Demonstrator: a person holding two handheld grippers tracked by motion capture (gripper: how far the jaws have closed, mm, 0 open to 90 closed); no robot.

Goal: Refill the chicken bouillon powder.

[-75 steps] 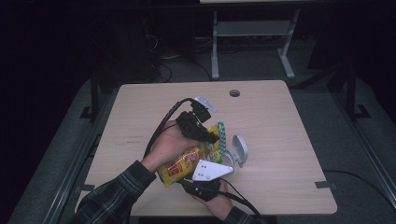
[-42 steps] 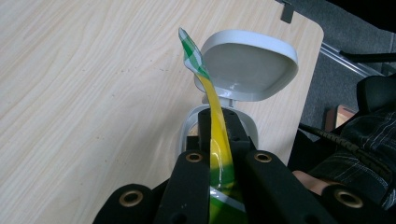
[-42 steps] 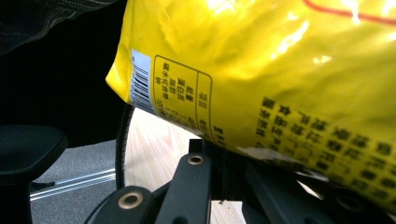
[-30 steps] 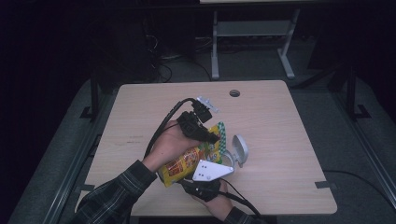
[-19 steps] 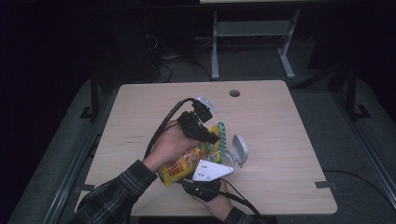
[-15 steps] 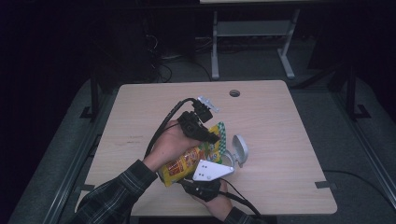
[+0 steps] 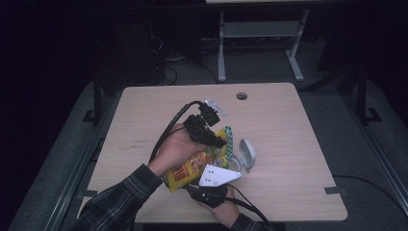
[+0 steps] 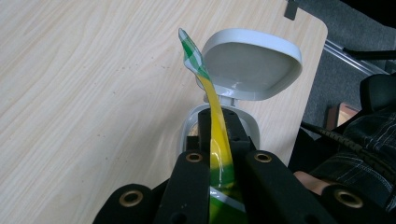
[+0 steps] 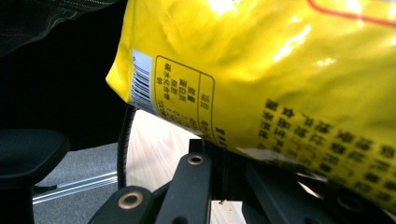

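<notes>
Yellow snack bag (image 7: pixel 192 166): held above the desk's (image 7: pixel 144 110) near edge. Left gripper (image 7: pixel 214 139): jaws pinched on the bag's green-checked top seal. Right gripper (image 7: pixel 211 190): beneath the bag, jaw state cannot be told. Open-lidded grey container (image 7: pixel 246 155): just beside the bag.

Snack bag (image 7: pixel 195 166) between both grippers, just left of the container (image 7: pixel 244 156) (lid up) on the table (image 7: pixel 288 130)

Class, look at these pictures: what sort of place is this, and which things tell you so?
Probably a lab or workshop for recording: a bare light wooden table on dark carpet, a white metal stand frame behind, and black cables on the floor.
</notes>
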